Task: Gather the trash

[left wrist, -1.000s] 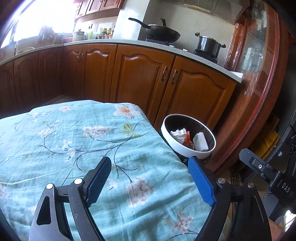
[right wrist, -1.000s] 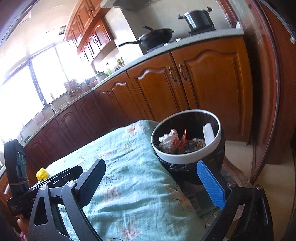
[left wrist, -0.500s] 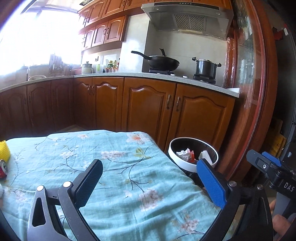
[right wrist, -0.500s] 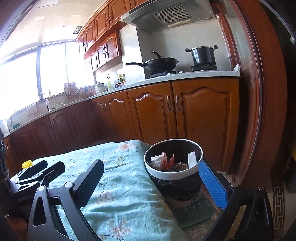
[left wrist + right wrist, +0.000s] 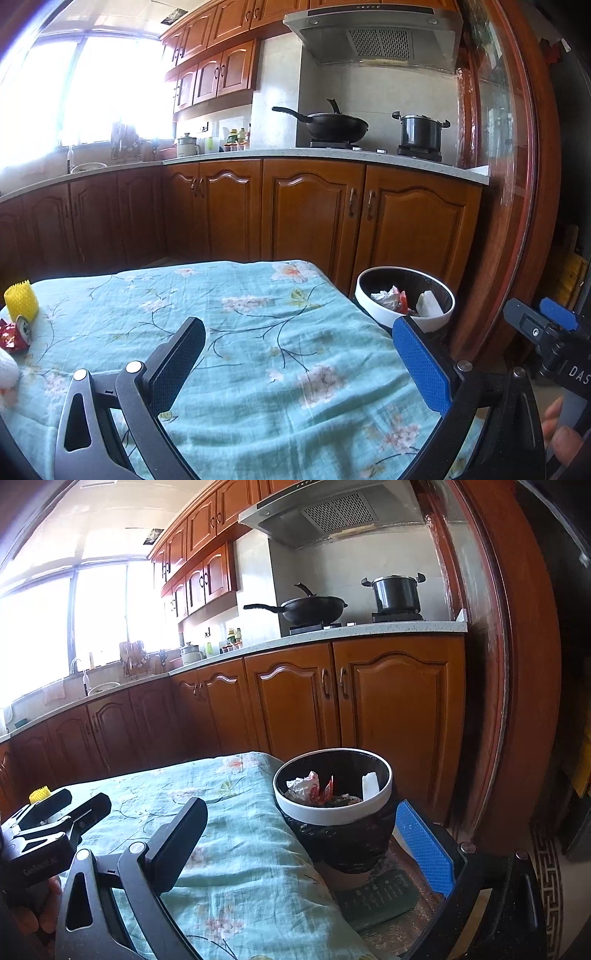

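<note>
This is a home kitchen. A run of brown wooden base cabinets with arched panel doors [image 5: 314, 214] carries a pale speckled stone counter [image 5: 332, 153] that bends round toward a bright window [image 5: 74, 85]. On that counter a black wok with a long handle [image 5: 332, 125] and a black lidded stockpot [image 5: 421, 131] sit on a hob, right under a steel extractor hood [image 5: 373, 35]. Matching wooden wall cupboards [image 5: 214, 74] hang left of the hood. Left of the wok stand condiment bottles [image 5: 238, 138] and a small lidded cooker [image 5: 187, 144]; further left, a tap [image 5: 77, 664] by the window.
</note>
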`<state>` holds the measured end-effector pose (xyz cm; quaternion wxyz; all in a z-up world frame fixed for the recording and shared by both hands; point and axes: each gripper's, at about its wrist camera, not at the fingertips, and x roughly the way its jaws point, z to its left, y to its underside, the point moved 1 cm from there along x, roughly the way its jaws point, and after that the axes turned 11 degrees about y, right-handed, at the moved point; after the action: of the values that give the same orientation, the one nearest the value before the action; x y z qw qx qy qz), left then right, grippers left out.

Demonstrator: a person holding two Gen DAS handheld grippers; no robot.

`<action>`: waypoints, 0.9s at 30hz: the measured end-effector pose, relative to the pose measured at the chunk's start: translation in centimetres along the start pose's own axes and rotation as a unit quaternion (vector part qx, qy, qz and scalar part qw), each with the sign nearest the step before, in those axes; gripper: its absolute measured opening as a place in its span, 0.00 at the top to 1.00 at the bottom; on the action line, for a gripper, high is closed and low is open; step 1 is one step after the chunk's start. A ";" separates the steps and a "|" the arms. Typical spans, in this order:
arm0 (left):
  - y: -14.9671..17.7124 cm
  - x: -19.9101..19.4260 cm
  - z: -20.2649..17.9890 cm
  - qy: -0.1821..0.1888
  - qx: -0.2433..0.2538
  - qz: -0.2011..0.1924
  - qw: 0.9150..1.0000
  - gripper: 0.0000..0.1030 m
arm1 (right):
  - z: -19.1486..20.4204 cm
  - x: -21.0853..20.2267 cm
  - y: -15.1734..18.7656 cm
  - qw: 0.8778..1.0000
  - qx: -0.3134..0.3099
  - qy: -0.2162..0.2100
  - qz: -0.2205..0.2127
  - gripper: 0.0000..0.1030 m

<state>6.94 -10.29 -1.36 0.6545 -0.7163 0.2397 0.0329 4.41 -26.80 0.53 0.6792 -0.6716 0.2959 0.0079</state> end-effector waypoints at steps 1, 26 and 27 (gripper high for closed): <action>0.0 0.0 0.1 0.000 0.000 0.000 1.000 0.01 | 0.0 0.0 0.1 1.000 -0.001 0.001 -0.001 0.00; 0.5 0.2 0.8 -0.001 0.011 0.000 1.000 0.01 | 0.1 -0.1 0.4 1.000 -0.008 0.007 -0.006 0.00; 0.5 0.2 0.8 -0.001 0.011 0.000 1.000 0.01 | 0.1 -0.1 0.4 1.000 -0.008 0.006 -0.006 0.00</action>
<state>7.10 -9.57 -1.99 0.6628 -0.7087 0.2395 0.0312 4.24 -26.63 0.17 0.6717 -0.6791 0.2960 0.0017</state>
